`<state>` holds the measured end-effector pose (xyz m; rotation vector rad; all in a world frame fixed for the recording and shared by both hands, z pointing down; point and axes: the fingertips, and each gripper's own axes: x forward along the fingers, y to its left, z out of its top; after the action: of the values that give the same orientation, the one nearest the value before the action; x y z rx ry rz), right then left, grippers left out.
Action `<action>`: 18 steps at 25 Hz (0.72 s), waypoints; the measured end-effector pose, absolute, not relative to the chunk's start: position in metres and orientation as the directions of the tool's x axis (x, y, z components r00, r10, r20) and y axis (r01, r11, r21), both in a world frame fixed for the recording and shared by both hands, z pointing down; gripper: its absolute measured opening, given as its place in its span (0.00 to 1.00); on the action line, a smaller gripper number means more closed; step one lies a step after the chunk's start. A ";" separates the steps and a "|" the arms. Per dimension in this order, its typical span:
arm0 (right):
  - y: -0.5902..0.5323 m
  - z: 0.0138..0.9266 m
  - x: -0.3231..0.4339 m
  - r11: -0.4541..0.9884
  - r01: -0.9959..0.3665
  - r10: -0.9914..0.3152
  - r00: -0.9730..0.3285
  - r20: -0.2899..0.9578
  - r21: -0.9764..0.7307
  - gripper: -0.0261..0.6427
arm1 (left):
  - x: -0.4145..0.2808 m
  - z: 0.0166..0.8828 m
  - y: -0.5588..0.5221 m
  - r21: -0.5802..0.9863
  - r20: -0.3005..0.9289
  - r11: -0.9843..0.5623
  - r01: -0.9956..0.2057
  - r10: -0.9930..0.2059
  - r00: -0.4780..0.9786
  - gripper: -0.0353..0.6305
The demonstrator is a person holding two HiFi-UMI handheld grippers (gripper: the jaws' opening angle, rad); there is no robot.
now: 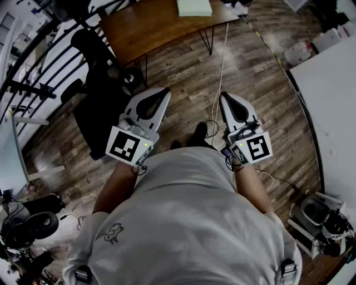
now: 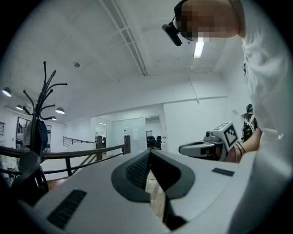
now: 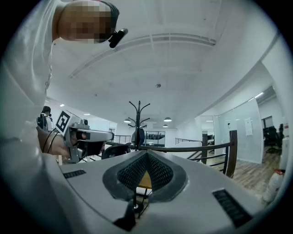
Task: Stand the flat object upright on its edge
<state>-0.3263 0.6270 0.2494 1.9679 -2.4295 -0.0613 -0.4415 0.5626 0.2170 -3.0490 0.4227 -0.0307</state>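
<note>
My left tongs (image 1: 158,96) and right tongs (image 1: 227,99) are both pinched shut, holding nothing. The flat object (image 1: 194,6) lies on the far table (image 1: 156,25).

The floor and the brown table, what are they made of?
The floor looks like wood planks, maybe laminate: streaky grain, long seams, dull finish. The table has a smooth brown top with a soft shine, probably wood or veneer. Its thin dark legs look like metal rod.
</note>
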 end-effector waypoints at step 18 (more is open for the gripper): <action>0.639 0.247 -0.314 0.148 -0.988 -0.989 -0.148 -0.006 0.049 0.09 | -0.433 0.221 0.566 -0.052 -0.010 -0.973 -0.225 -0.225 0.974 0.07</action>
<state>-0.3139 0.6386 0.2469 2.0322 -2.3589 -0.0637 -0.4334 0.5660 0.2209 -3.0690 0.3494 0.0056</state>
